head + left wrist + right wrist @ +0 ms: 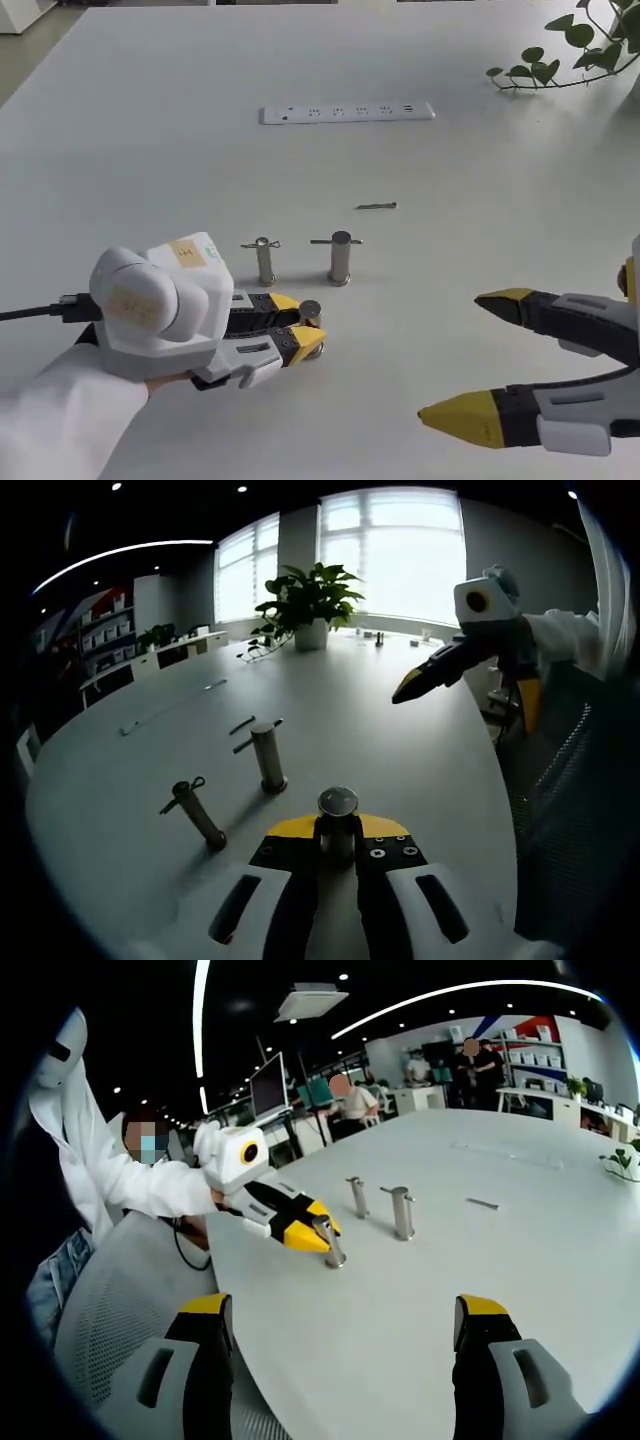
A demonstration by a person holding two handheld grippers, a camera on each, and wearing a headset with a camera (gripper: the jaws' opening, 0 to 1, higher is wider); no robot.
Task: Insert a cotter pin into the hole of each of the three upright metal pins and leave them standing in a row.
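Observation:
Two upright metal pins stand side by side on the white table, each with a cotter pin through its top. They also show in the left gripper view. My left gripper is shut on a third metal pin, which stands upright in front of the other two. A loose cotter pin lies flat behind the row. At the lower right my right gripper hovers open, holding nothing.
A white power strip lies across the far middle of the table. Plant leaves reach in at the far right. Several people and desks show beyond the table in the right gripper view.

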